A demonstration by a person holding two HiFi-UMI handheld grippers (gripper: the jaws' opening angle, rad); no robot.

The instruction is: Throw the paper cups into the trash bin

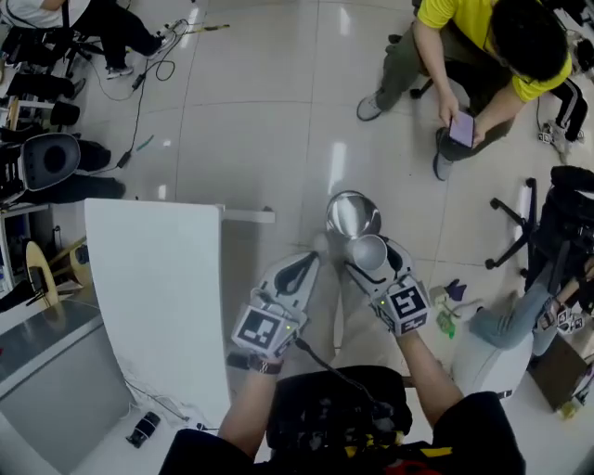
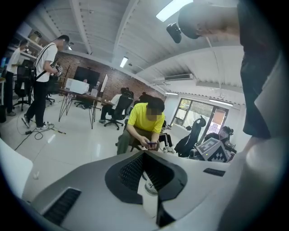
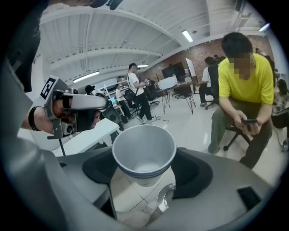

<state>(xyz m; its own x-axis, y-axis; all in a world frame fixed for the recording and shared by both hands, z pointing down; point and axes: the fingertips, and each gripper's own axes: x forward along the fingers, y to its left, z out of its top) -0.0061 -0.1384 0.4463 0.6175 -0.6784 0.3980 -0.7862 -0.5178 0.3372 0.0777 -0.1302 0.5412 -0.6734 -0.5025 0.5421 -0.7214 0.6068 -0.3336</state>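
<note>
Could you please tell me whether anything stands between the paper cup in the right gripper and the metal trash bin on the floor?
Nothing visible does. The right gripper holds the white paper cup just beside the near rim of the round, shiny metal trash bin, whose mouth is open and uncovered.

A glossy pale floor (image 1: 269, 139) mirrors the ceiling lights (image 2: 174, 8). In the head view a white table (image 1: 158, 297) stands at 9 o'clock and a black chair (image 1: 557, 223) at 3. A brick wall (image 2: 90, 63) and a window (image 2: 198, 110) lie beyond.
</note>
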